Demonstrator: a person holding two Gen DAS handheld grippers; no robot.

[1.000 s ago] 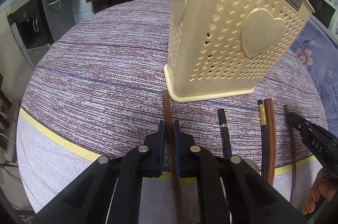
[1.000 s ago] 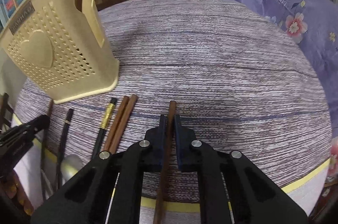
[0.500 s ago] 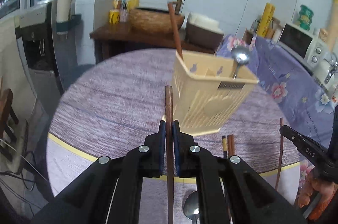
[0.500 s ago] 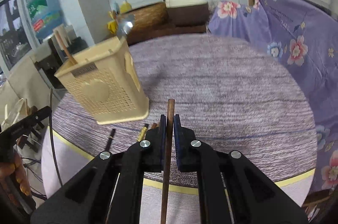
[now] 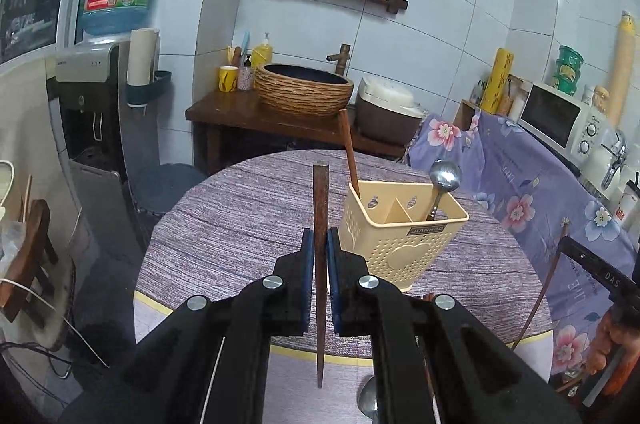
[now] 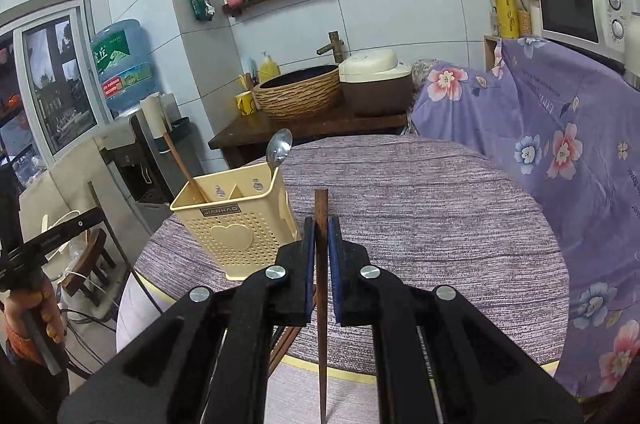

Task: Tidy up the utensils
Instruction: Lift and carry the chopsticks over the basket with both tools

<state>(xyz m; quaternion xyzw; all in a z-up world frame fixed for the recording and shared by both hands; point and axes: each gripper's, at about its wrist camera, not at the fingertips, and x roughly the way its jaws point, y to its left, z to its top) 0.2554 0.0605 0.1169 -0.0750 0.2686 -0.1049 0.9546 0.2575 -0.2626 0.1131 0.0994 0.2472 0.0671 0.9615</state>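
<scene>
My left gripper (image 5: pixel 320 238) is shut on a brown chopstick (image 5: pixel 320 191), held in the air above the round table's near edge. My right gripper (image 6: pixel 321 236) is shut on a second brown chopstick (image 6: pixel 321 207), also lifted. The cream perforated utensil holder (image 5: pixel 404 248) stands on the table just right of the left gripper and left of the right one (image 6: pixel 228 224). A brown chopstick (image 5: pixel 349 151) leans in its left compartment and a metal spoon (image 5: pixel 444 175) in its right. Each view shows the other gripper at its edge.
A purple-grey striped cloth (image 6: pixel 420 224) covers the round table. More chopsticks (image 6: pixel 286 342) and a spoon (image 5: pixel 366 396) lie near the front edge, mostly hidden under my grippers. A flowered purple cover (image 6: pixel 560 127) drapes the right side. A wooden stand with a basin (image 5: pixel 304 91) is behind.
Both grippers have risen from the tabletop, each carrying its chopstick, and tilted up. The holder, close and seen from the side before, now sits lower with its open top in view.
</scene>
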